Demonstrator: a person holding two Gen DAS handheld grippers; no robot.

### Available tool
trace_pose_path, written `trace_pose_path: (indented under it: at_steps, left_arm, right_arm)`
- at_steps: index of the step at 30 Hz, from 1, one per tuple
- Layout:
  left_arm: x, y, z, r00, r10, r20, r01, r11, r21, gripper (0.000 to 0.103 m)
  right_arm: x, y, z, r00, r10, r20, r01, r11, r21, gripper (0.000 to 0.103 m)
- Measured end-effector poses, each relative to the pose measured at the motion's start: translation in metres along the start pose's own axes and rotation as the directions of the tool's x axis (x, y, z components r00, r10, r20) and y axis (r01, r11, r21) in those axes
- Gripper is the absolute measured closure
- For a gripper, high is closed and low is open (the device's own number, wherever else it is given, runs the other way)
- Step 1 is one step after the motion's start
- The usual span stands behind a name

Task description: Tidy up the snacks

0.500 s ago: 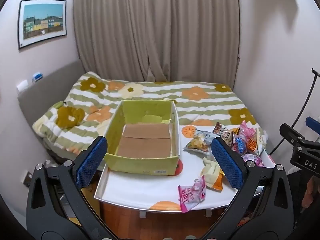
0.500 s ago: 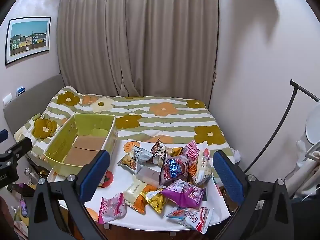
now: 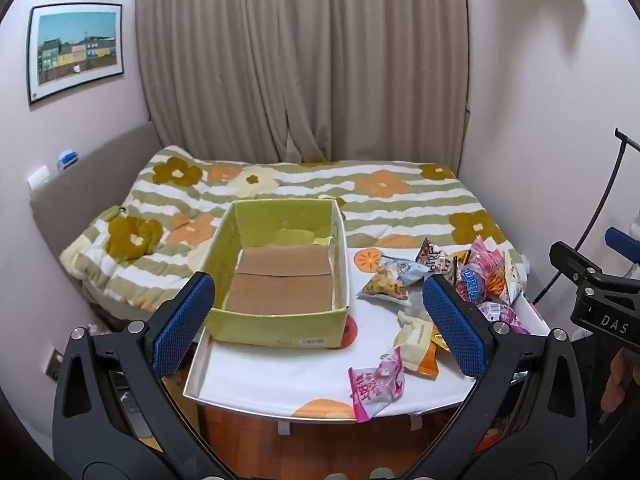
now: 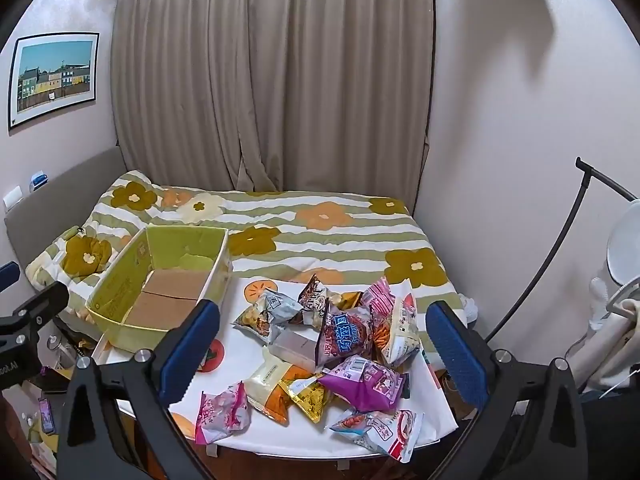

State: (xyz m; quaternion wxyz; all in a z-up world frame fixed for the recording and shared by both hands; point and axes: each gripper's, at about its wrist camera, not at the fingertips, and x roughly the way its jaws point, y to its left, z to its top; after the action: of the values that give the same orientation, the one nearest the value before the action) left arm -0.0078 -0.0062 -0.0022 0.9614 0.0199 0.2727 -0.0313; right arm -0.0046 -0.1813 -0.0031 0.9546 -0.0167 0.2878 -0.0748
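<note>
An empty yellow-green cardboard box (image 3: pixel 280 322) (image 4: pixel 120 276) stands on the left of a white table (image 3: pixel 280 376) (image 4: pixel 304 436). A heap of snack packets (image 4: pixel 348 336) (image 3: pixel 476 280) lies on the table's right half, with a pink packet (image 3: pixel 376 384) (image 4: pixel 222 410) near the front edge. My left gripper (image 3: pixel 320 320) is open and empty, held back from the table in front of the box. My right gripper (image 4: pixel 324 348) is open and empty, held above the front of the snack heap.
A bed with a striped flower quilt (image 3: pixel 360 196) (image 4: pixel 320 232) lies behind the table. Curtains (image 3: pixel 300 60) hang at the back, walls on both sides. A black lamp stand (image 4: pixel 560 240) and white fan (image 4: pixel 624 248) stand at the right.
Both views have shifted very slightly. Nothing on the table has moved, and both grippers stay open.
</note>
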Motion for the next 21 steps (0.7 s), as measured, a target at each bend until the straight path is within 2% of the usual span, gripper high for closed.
trace_pose_path:
  at_steps: [21]
  left_arm:
    - [-0.0018,-0.0047,0.0017,1.000,-0.008,-0.024,0.008,1.000,0.000,0.000]
  right_arm:
    - [-0.0008,-0.0034,0.0002,1.000,0.010,-0.016,-0.010,1.000,0.018,0.000]
